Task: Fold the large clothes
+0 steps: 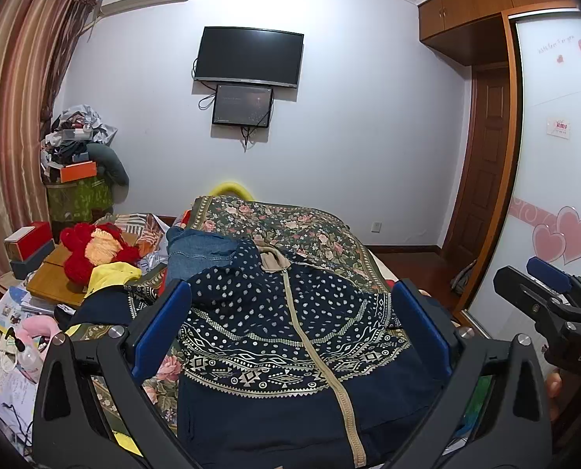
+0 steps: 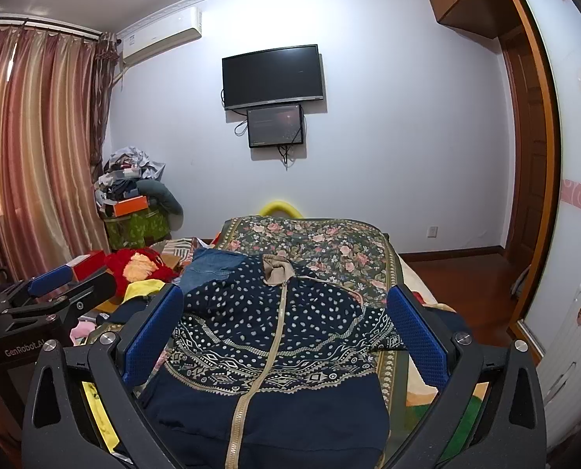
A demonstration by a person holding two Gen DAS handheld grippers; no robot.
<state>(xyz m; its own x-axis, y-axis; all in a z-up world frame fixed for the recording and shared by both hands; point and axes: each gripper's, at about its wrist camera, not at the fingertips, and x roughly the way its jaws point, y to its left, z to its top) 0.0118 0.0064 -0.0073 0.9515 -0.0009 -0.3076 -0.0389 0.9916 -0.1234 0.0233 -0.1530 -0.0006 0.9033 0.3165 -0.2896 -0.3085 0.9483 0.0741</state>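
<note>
A navy zip-up jacket point(image 1: 286, 336) with white dots, a patterned band and a beige zipper lies flat, front up, on the floral bedspread point(image 1: 310, 226). It also shows in the right wrist view point(image 2: 275, 336). My left gripper point(image 1: 290, 312) is open and empty, hovering above the jacket's lower part. My right gripper point(image 2: 286, 320) is open and empty, also above the jacket. The right gripper shows at the right edge of the left wrist view point(image 1: 544, 297). The left gripper shows at the left of the right wrist view point(image 2: 63, 293).
Blue jeans point(image 1: 196, 250) lie beside the jacket's collar. A red and yellow plush item point(image 1: 95, 250), boxes and papers clutter the left side. A pile of stuff point(image 1: 79, 164) stands in the corner. A sliding wardrobe door point(image 1: 556, 156) is on the right.
</note>
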